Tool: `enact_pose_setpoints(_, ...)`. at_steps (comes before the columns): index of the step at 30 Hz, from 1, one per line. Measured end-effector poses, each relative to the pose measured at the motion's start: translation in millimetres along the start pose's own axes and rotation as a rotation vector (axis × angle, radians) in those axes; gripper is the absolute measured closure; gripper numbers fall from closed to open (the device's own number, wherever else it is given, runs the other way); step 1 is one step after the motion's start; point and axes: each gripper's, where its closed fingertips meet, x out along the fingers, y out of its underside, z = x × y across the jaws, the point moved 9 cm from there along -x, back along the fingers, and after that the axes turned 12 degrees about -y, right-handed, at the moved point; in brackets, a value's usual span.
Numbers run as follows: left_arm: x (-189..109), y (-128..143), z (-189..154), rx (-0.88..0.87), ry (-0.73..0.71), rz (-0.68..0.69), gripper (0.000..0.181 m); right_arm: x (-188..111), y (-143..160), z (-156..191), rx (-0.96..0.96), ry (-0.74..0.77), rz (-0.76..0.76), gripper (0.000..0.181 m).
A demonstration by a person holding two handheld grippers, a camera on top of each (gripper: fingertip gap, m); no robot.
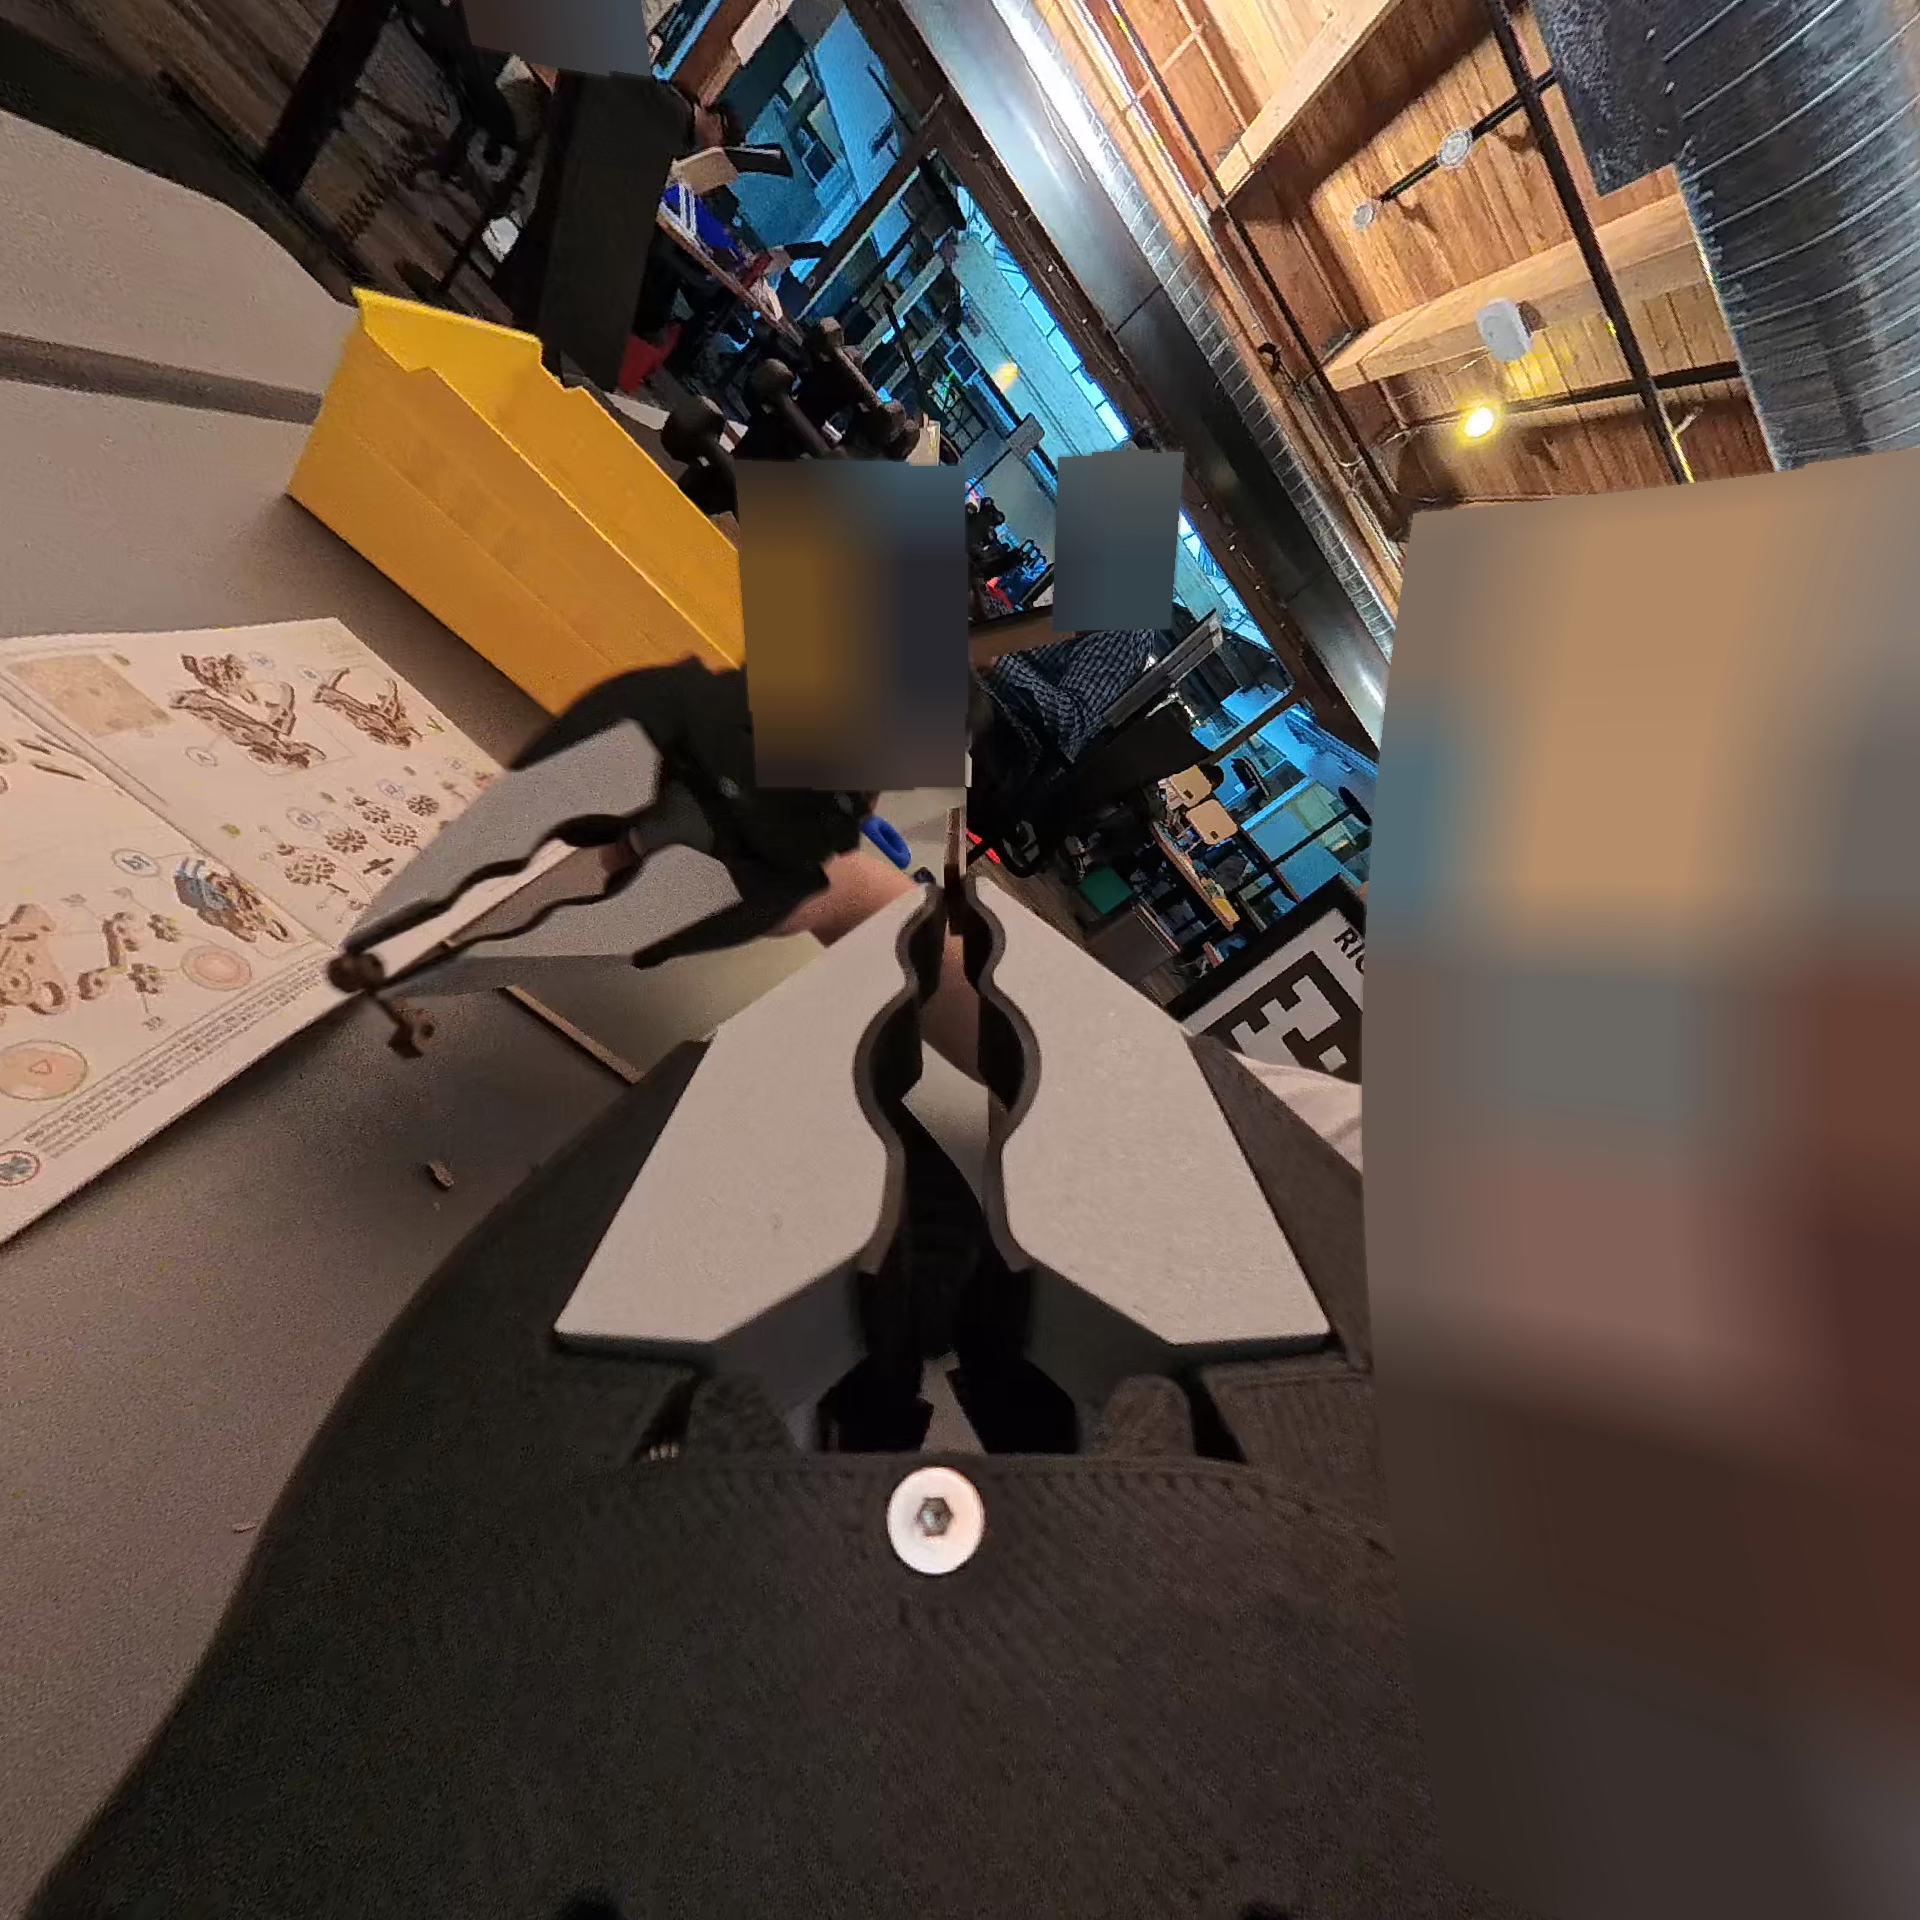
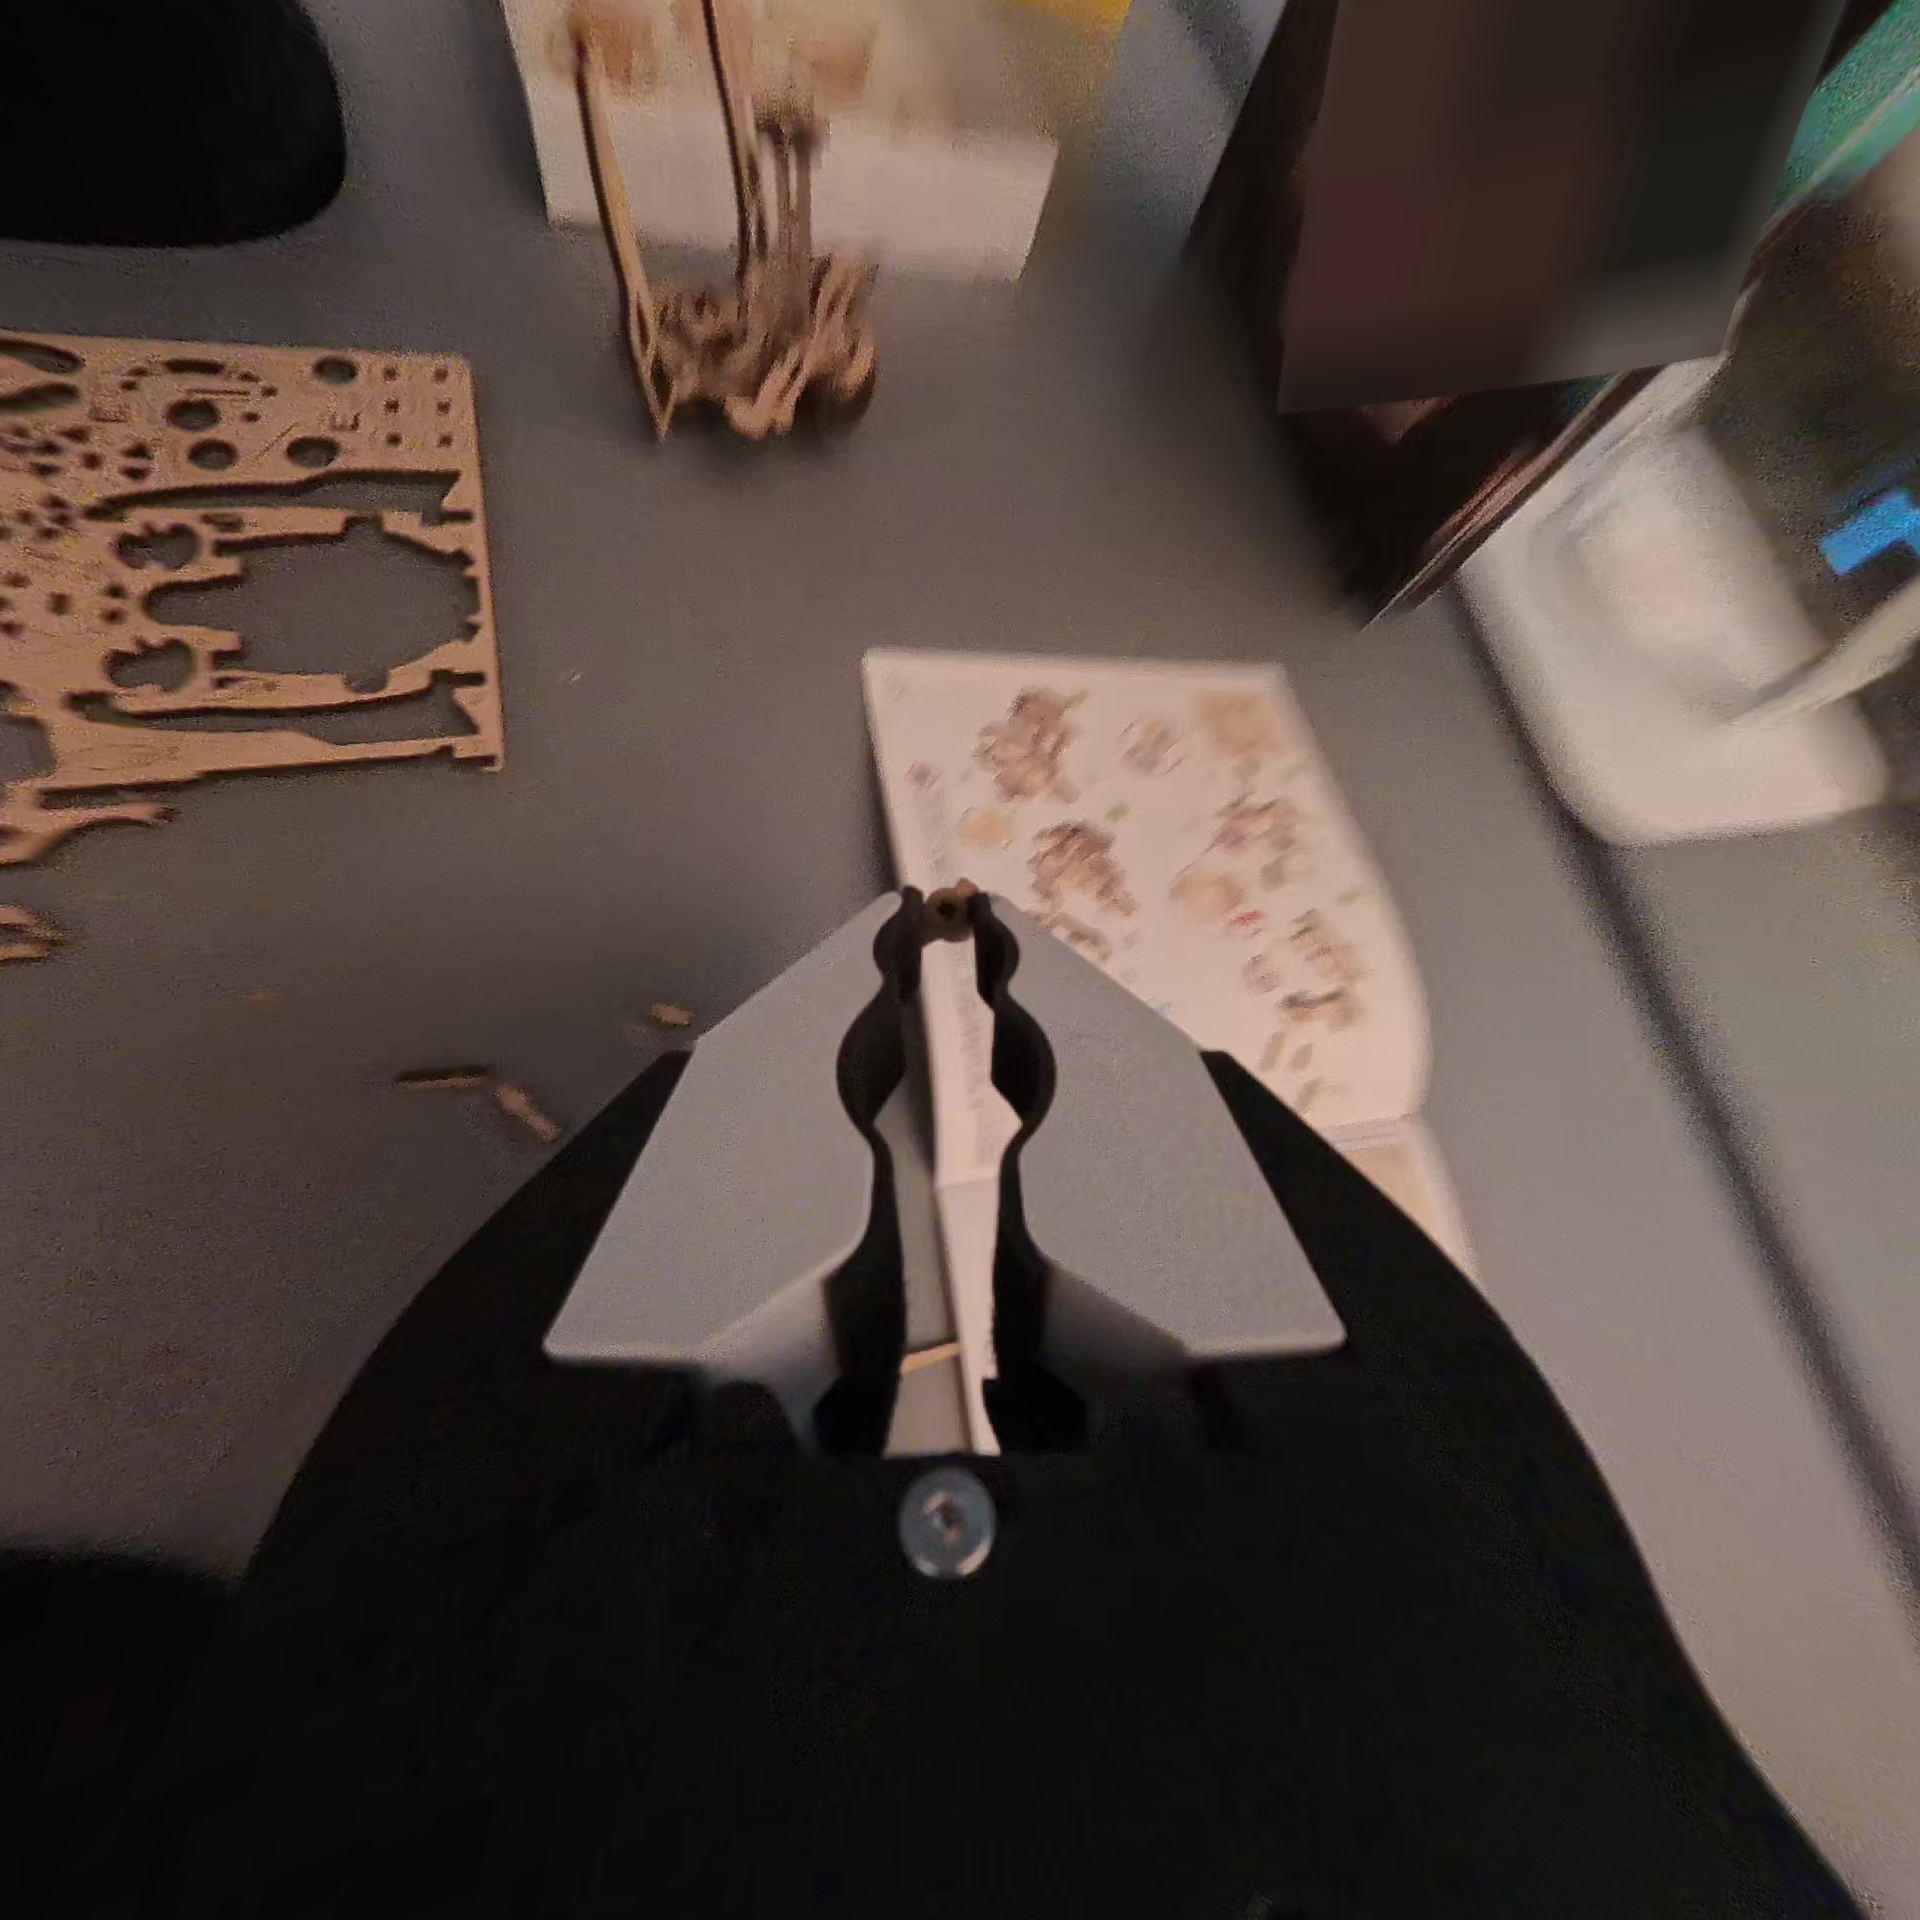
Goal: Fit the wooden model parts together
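Note:
My left gripper (image 1: 951, 914) is shut on a thin flat wooden piece (image 1: 954, 844), seen edge-on and sticking out past the tips, held up off the grey table (image 1: 208, 1403). My right gripper (image 2: 945, 916) is shut on a small round wooden part (image 2: 951, 906) at its tips, above the table. In the left wrist view the right gripper (image 1: 358, 966) shows at the left with that small part (image 1: 353, 974), and a small peg-like bit (image 1: 412, 1032) hangs just below it. A partly built wooden model (image 2: 748, 353) stands at the back, blurred.
An open instruction booklet (image 2: 1143, 862) lies under the right gripper and also shows in the left wrist view (image 1: 156, 831). A punched-out wooden sheet (image 2: 239, 592) lies at the left with loose scraps (image 2: 488, 1091) nearby. A yellow bin (image 1: 499, 488) stands behind the booklet. A white box (image 2: 914, 166) stands behind the model. Tip to tip, the grippers are about 15 centimeters apart. It is some 20 centimeters from my right tips to the partly built wooden model (image 2: 748, 353).

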Motion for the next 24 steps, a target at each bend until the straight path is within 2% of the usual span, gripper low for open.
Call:
enact_pose_setpoints(2,-0.6,-0.8,-1.3,0.005,0.0,-0.007,0.181,-7.1,5.0,16.6,-0.209,0.15,-0.044,0.175)
enact_pose_setpoints(6,0.9,0.2,0.1,-0.001,-0.003,-0.01,0.181,-0.9,25.3,42.0,-0.51,0.328,0.114,0.174)
enact_pose_setpoints(8,2.2,1.1,0.7,-0.002,-0.006,-0.01,0.181,0.4,27.5,50.4,-0.623,0.388,0.142,0.175)
enact_pose_setpoints(17,6.3,4.2,2.1,-0.002,-0.017,-0.007,0.181,-2.1,34.8,78.3,-0.705,0.419,0.143,0.174)
enact_pose_setpoints(21,6.9,4.7,2.9,-0.007,-0.014,-0.005,0.181,-4.9,43.9,94.3,-0.733,0.409,0.19,0.173)
enact_pose_setpoints(24,6.6,4.7,2.3,-0.009,-0.011,-0.007,0.181,-10.9,45.5,105.0,-0.736,0.373,0.231,0.179)
